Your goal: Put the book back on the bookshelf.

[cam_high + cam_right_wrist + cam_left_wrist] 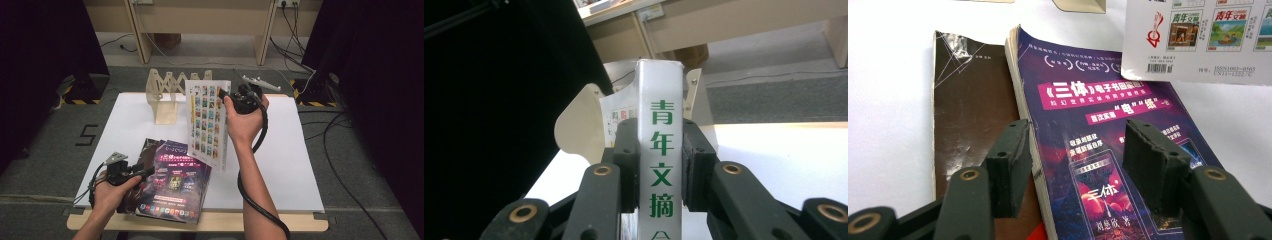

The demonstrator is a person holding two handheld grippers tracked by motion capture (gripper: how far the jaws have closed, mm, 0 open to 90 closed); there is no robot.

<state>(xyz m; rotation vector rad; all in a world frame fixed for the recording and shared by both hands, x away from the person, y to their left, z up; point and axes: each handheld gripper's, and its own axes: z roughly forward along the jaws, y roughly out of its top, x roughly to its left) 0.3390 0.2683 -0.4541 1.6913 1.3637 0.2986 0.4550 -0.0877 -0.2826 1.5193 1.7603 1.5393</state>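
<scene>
Right hand-held gripper [659, 170]: pinching white book [209, 122] by the spine, upright, clear above the surface [295, 150].
Left hand-held gripper [1075, 170]: spread, hovering over purple book [1098, 130].

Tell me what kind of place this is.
Probably a recording setup in a lab or workroom: a white table between black curtains, cables across grey carpet, and a wall socket behind.
</scene>
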